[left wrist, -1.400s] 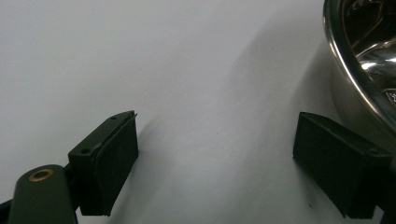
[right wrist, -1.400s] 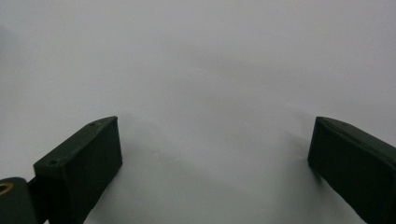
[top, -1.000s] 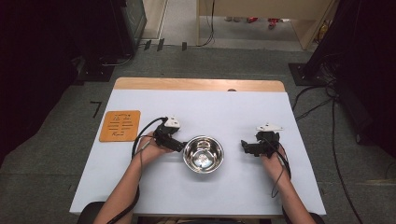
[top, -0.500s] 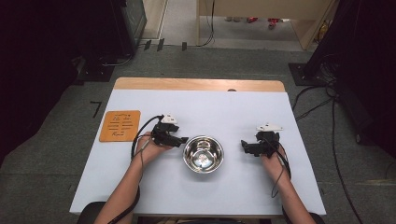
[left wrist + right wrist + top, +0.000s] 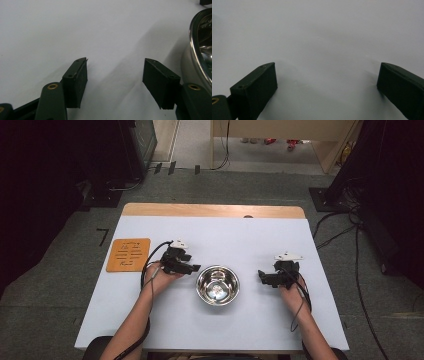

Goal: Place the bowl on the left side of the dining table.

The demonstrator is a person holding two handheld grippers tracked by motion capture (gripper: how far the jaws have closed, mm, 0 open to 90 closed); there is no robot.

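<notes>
A shiny round steel bowl (image 5: 217,285) sits near the middle of the white tabletop (image 5: 225,235), toward its near edge. The left gripper (image 5: 194,268), just beside the bowl's left rim, has just been closing its jaws on nothing. The right gripper (image 5: 261,275) rests spread wide, apart from the bowl. Judging by this, the bowl seems freshly released or about to be grasped; gripping next means bracketing the rim.

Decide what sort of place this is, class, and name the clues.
Probably a lab or recording workspace: a bare white table on grey carpet, cables trailing to dark equipment racks, and a lone steel bowl between the grippers.
</notes>
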